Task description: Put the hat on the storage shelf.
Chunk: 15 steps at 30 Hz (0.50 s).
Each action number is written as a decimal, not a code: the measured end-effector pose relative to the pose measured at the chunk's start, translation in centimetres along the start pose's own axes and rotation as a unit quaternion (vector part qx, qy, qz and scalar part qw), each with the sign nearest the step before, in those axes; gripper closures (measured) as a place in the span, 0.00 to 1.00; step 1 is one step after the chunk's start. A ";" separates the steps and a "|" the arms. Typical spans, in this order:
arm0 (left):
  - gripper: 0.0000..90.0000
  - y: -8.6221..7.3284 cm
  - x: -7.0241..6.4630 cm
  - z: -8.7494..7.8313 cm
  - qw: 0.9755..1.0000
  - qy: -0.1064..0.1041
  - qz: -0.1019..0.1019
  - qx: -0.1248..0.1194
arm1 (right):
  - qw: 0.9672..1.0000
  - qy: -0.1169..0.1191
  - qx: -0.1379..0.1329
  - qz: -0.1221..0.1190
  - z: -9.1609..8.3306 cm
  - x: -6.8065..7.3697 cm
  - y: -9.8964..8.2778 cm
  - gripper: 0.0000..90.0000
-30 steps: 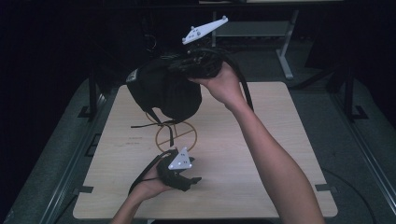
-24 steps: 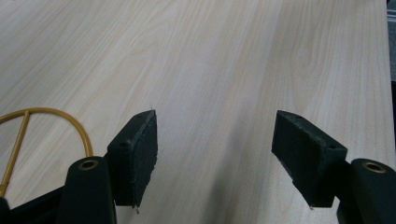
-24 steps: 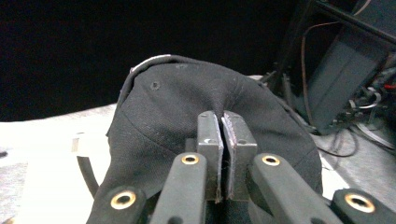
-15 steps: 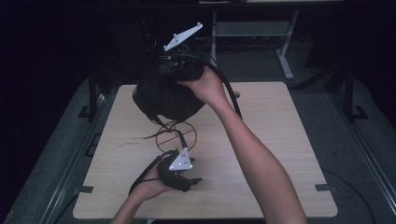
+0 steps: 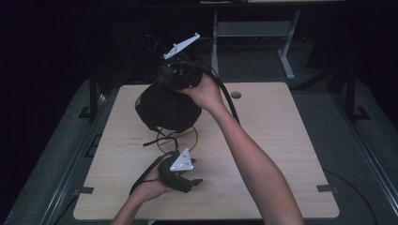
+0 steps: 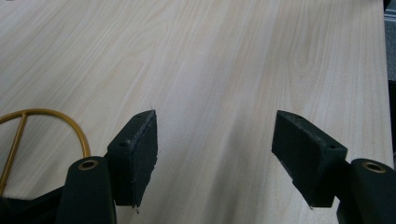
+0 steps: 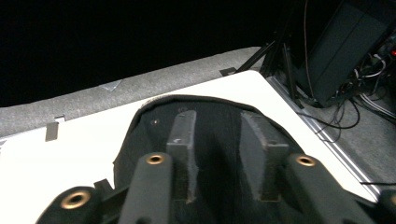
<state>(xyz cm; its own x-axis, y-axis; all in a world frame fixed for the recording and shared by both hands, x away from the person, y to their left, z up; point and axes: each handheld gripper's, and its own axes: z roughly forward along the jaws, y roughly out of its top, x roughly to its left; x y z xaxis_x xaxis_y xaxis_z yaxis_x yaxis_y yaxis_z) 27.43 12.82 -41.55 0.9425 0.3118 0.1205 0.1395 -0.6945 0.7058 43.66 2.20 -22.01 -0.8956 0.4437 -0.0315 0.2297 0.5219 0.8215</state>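
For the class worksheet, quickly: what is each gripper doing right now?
Left gripper: open, holding nothing, over the table.
Right gripper: holding the black bag aloft.

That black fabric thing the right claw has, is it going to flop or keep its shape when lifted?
Likely soft yet shape-holding: the black rounded fabric piece hangs as a full dome from the right claw. Probably light: one pinch carries it. Its dangling strap may snag the gold wire ring.
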 end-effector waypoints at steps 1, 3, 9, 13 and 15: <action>0.35 0.0 0.0 0.0 1.000 -0.001 0.002 0.003 | 1.000 0.002 -0.003 0.002 -0.1 -0.1 -0.2 0.69; 0.35 0.0 0.0 0.0 1.000 -0.001 0.001 0.002 | 1.000 0.007 -0.010 0.007 -0.4 -0.3 -0.5 0.65; 0.34 -0.1 0.2 -0.2 1.000 0.001 -0.006 -0.001 | 0.999 0.022 -0.016 0.029 -1.3 -1.1 -1.9 0.53; 0.34 -0.1 0.2 -0.1 1.000 -0.001 -0.005 -0.003 | 0.999 0.023 -0.022 0.037 -2.0 -1.7 -3.0 0.46; 0.34 -0.1 0.2 -0.1 1.000 0.000 -0.004 0.001 | 0.999 0.022 -0.017 0.042 -2.3 -2.0 -3.5 0.43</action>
<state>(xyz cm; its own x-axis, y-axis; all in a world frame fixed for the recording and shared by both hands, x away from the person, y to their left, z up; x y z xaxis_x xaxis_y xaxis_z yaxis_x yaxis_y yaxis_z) 27.57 13.08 -41.53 0.9411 0.3179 0.1154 0.1477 -0.6934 0.7053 43.78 -2.23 -23.50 -0.8899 0.4519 0.0626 0.2918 0.4582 0.8396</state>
